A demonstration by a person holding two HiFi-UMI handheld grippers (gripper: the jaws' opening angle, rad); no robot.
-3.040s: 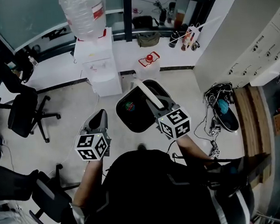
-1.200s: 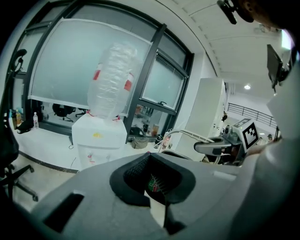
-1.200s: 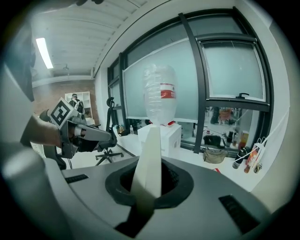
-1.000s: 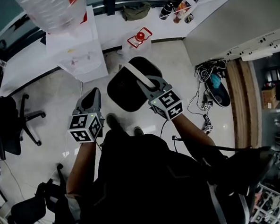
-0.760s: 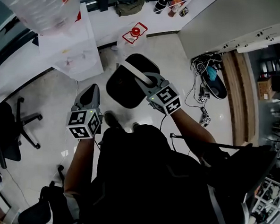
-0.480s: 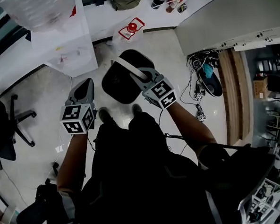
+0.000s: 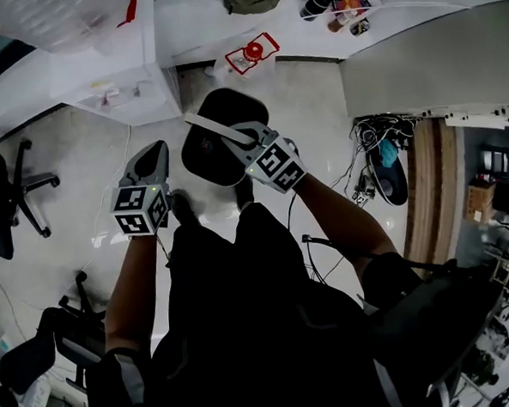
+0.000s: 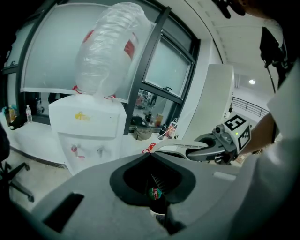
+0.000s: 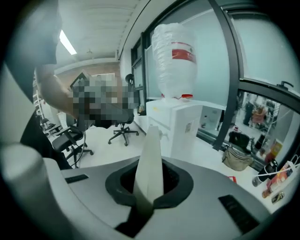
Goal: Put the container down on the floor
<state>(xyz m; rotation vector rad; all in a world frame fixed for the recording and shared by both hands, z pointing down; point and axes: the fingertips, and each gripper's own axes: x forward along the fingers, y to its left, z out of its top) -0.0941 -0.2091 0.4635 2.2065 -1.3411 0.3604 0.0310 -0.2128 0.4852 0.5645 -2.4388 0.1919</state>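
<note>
The container [image 7: 207,154] looks matt black plastic, the floor [image 7: 313,100] glossy, the bottle [image 8: 110,47] clear crinkled plastic.

Round black container [image 7: 213,162], open top up, hanging by its raised white handle [image 7: 218,129] above the pale floor [image 7: 317,108]

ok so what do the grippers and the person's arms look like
Both the left gripper and the right gripper are grey moulded shells that taper toward the jaws. Each has a white cube of black square markers at the rear, with a small green light beside it. The forearms are bare, and the person wears a black top.
</note>
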